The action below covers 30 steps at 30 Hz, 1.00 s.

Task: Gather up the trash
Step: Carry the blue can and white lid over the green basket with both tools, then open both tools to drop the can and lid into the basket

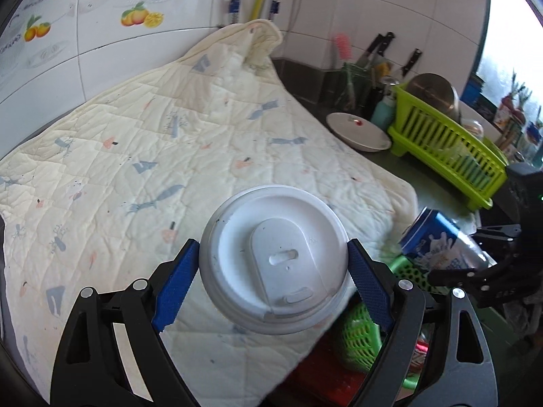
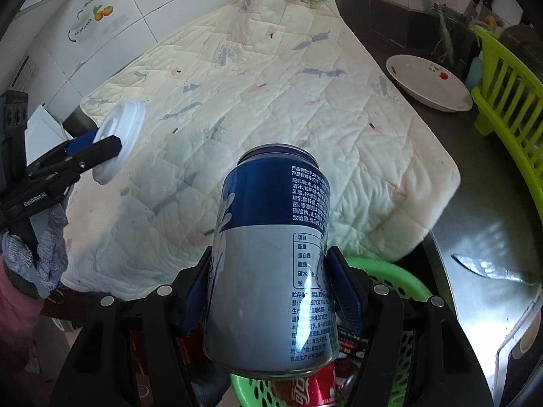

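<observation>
My left gripper (image 1: 273, 247) is shut on a white cup lid (image 1: 275, 264), its blue pads (image 1: 176, 288) pressed on the rim at both sides. In the right wrist view the left gripper (image 2: 112, 146) shows at the left, holding the lid (image 2: 122, 129) with a dark cup body behind it. My right gripper (image 2: 269, 254) is shut on a blue and silver drink can (image 2: 271, 254), held tilted above a green mesh basket (image 2: 390, 271). A red cola can (image 2: 305, 390) lies in that basket. The can (image 1: 437, 240) also shows at the right in the left wrist view, over the basket (image 1: 359, 339).
A cream quilted cloth (image 1: 169, 142) covers the counter up to the tiled wall. A white bowl (image 2: 427, 83), a lime dish rack (image 1: 448, 146) and a knife block (image 1: 373, 57) stand at the right. A knife (image 2: 492, 271) lies on the steel counter. A gloved hand (image 2: 47, 257) holds the left gripper.
</observation>
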Each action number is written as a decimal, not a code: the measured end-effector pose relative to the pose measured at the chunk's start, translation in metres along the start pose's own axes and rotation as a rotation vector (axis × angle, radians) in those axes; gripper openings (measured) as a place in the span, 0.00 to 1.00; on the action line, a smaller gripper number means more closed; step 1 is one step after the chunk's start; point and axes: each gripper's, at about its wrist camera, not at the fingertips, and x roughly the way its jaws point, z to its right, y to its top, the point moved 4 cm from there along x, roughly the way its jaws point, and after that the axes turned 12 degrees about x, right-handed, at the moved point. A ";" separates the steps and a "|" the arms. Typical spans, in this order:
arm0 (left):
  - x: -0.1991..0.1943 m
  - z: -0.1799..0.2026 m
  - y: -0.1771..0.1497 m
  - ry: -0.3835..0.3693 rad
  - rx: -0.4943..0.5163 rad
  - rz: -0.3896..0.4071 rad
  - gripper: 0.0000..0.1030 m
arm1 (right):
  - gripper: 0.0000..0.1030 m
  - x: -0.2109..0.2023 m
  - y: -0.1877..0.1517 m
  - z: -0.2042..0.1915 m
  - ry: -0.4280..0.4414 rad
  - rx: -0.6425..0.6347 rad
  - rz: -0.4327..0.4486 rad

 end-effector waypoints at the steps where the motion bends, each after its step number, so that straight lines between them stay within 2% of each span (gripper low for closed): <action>1: -0.004 0.008 -0.002 -0.011 0.006 0.003 0.82 | 0.61 -0.002 -0.009 0.007 -0.014 0.003 -0.009; 10: -0.026 0.069 -0.012 -0.068 0.091 0.018 0.82 | 0.62 -0.009 -0.064 0.056 -0.085 0.084 -0.055; 16: -0.029 0.098 -0.017 -0.118 0.108 0.021 0.82 | 0.63 -0.014 -0.090 0.077 -0.143 0.110 -0.070; 19: -0.027 0.113 -0.021 -0.141 0.121 0.014 0.82 | 0.68 -0.020 -0.097 0.085 -0.144 0.130 -0.062; 30: -0.013 0.159 -0.028 -0.213 0.172 -0.030 0.82 | 0.69 -0.051 -0.098 0.092 -0.129 0.164 0.025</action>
